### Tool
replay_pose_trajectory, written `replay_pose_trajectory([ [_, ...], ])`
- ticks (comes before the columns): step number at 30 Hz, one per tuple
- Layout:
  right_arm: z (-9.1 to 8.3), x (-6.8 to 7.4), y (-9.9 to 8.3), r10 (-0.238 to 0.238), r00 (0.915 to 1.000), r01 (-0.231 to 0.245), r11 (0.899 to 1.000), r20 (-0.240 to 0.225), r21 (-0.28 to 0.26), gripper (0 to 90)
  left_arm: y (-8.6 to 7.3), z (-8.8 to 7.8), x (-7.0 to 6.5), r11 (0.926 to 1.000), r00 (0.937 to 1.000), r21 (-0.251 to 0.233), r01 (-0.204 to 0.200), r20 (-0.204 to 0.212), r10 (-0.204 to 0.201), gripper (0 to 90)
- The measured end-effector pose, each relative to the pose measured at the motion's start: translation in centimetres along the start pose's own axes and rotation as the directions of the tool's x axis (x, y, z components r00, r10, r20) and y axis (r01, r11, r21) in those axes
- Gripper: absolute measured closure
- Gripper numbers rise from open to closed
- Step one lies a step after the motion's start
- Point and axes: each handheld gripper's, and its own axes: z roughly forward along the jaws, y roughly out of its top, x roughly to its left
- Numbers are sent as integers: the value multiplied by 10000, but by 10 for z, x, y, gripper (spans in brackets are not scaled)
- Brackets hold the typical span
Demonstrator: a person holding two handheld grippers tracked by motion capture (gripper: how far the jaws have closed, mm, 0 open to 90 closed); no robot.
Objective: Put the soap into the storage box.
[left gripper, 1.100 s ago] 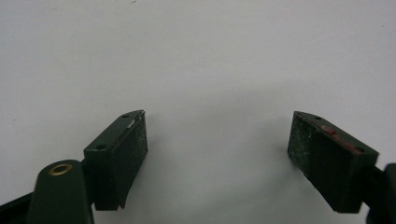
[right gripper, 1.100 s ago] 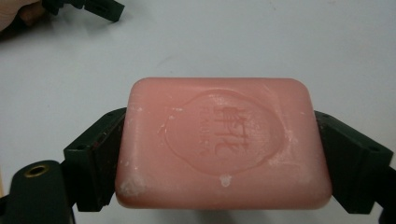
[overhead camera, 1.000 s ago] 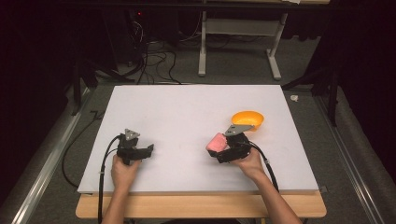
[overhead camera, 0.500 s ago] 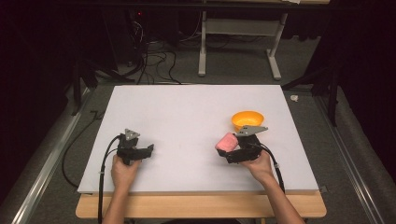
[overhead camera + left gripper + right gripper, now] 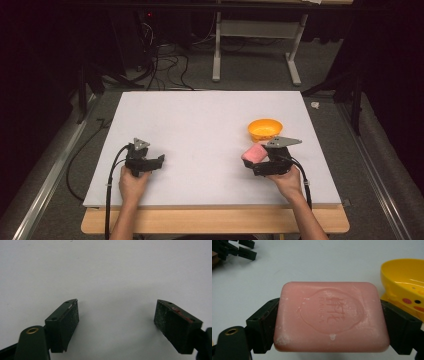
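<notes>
On the white table [image 5: 200,125], right-hand side, near the front edge: one right gripper [image 5: 252,162], held in the person's right hand [image 5: 287,182], its jaws clamped on the two short ends of a pink bar of soap [image 5: 254,154]. Soap [image 5: 330,316] was rectangular with rounded corners, stamped face turned up toward the right gripper view, an oval seal with raised characters at its middle, some pale scuffing along the lower edge; it was carried clear of the table surface, one black jaw touching each end. Just beyond and to the right of the soap: one yellow bowl [image 5: 265,130], resting on the table, close to the soap but not touching it; its rim and dotted side [image 5: 404,287] showed beside the right jaw. On the left-hand side of the table, well apart from soap and bowl: one left gripper [image 5: 159,161], held in the left hand [image 5: 132,182], low over the bare surface; its jaws stood wide apart with nothing between them [image 5: 116,322], both dark pads [image 5: 71,320] turned inward. A black cable [image 5: 112,170] trailed from it back toward the table's front edge.
</notes>
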Motion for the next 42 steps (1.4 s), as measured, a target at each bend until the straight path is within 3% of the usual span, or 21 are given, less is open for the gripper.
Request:
replay_pose_trajectory([
  [12,-18,-14,-10,656,9965,-640,9974,526,-320,135,0,0,0,10000,10000,16,-2,11,2,204],
  [19,-24,-21,-12,1077,9904,-1044,9937,861,-416,135,0,0,0,10000,10000,-2,0,-3,0,204],
  [23,-26,-27,-12,1410,9865,-1381,9896,830,-396,135,0,0,0,10000,10000,13,-3,10,3,204],
  [42,-34,-48,11,2114,9668,-2049,9770,1437,-589,135,0,0,0,10000,10000,0,0,0,0,204],
])
